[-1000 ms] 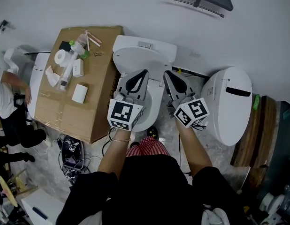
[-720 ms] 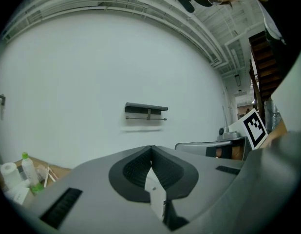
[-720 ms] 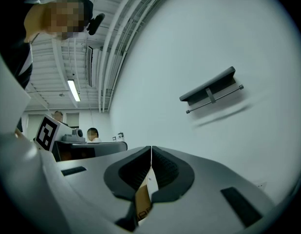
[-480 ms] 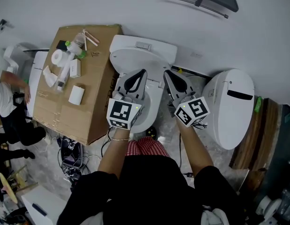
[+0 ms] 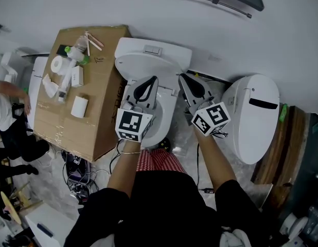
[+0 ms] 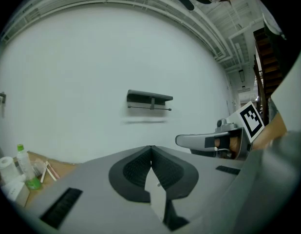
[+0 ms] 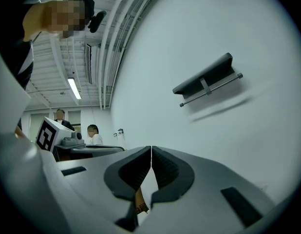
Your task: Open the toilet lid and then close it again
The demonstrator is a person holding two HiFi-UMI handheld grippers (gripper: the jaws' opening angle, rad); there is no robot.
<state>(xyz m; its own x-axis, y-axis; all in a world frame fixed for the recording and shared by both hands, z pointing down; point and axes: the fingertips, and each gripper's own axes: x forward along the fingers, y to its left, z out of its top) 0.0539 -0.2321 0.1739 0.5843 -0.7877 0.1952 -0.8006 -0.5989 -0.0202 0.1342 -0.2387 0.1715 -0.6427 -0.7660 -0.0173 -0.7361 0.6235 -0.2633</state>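
I have the left tool (image 5: 152, 79) and right tool (image 5: 181, 76) both pinched closed, empty. The toilet lid (image 5: 143, 66) lies flat, its long axis running from the wall (image 5: 97, 6) towards me.

White toilet (image 5: 172, 55), floor-standing, back against the white wall. Squarish cistern at the rear with a grey flush plate on top.

Toilet lid (image 5: 141, 68): white, glossy, oval. It is down, lying flat over the bowl, with its long axis running out from the cistern.
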